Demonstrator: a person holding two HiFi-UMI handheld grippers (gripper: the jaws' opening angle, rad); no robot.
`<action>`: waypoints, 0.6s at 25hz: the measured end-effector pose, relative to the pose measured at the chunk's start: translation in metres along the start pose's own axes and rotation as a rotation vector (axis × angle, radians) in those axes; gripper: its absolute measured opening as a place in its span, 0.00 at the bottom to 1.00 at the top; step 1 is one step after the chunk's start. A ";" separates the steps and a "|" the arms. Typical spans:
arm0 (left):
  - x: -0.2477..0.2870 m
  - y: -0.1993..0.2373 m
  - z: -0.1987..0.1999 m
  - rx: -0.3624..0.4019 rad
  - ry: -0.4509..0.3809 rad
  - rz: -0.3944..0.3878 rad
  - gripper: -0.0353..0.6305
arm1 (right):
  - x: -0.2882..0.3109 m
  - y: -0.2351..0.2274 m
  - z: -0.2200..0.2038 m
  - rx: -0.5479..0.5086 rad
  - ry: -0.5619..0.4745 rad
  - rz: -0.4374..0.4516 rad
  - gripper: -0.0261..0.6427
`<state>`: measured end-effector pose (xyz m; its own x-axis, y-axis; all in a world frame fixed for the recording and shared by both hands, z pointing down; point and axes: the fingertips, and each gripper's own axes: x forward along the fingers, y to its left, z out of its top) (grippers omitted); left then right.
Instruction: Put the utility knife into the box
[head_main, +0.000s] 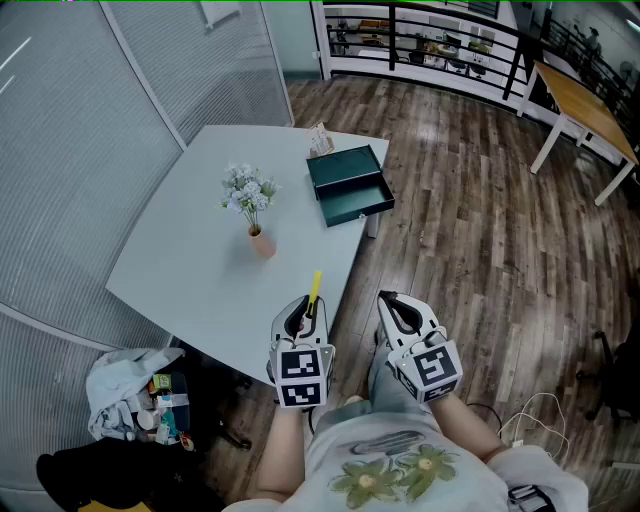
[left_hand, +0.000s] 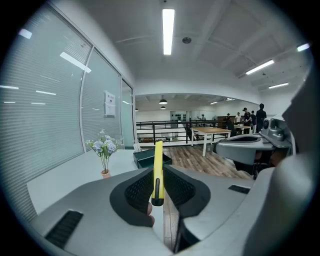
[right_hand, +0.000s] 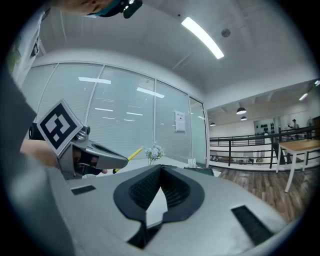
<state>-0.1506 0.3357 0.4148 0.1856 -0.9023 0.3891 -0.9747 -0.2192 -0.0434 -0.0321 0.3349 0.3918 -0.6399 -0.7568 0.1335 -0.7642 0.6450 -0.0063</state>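
A yellow utility knife (head_main: 315, 285) sticks out forward from my left gripper (head_main: 308, 306), which is shut on its rear part over the table's near edge. In the left gripper view the knife (left_hand: 157, 172) stands on edge between the black pads. The dark green open box (head_main: 348, 186) lies at the table's far right corner, well ahead of the knife; it also shows beyond the blade as the box (left_hand: 149, 157). My right gripper (head_main: 391, 302) hovers beside the table over the wood floor, shut on nothing, its tips meeting (right_hand: 160, 168). From there the left gripper (right_hand: 82, 152) and knife (right_hand: 131, 154) show at left.
A small vase of pale flowers (head_main: 254, 205) stands mid-table, left of the line from knife to box. The white table (head_main: 180, 250) has a glass wall to its left. A bag of clutter (head_main: 135, 400) lies on the floor at lower left. A wooden table (head_main: 585, 105) stands far right.
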 end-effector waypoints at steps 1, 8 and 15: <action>0.005 0.001 0.002 0.000 0.000 0.001 0.15 | 0.004 -0.003 0.000 0.001 0.001 0.004 0.03; 0.045 0.008 0.014 -0.002 0.007 0.004 0.15 | 0.038 -0.028 0.001 -0.016 -0.004 0.012 0.04; 0.097 0.022 0.020 -0.012 0.035 0.003 0.15 | 0.076 -0.061 -0.003 -0.011 0.012 0.015 0.04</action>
<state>-0.1520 0.2360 0.4334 0.1788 -0.8893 0.4210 -0.9767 -0.2121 -0.0332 -0.0341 0.2386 0.4055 -0.6502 -0.7456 0.1456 -0.7534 0.6575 0.0026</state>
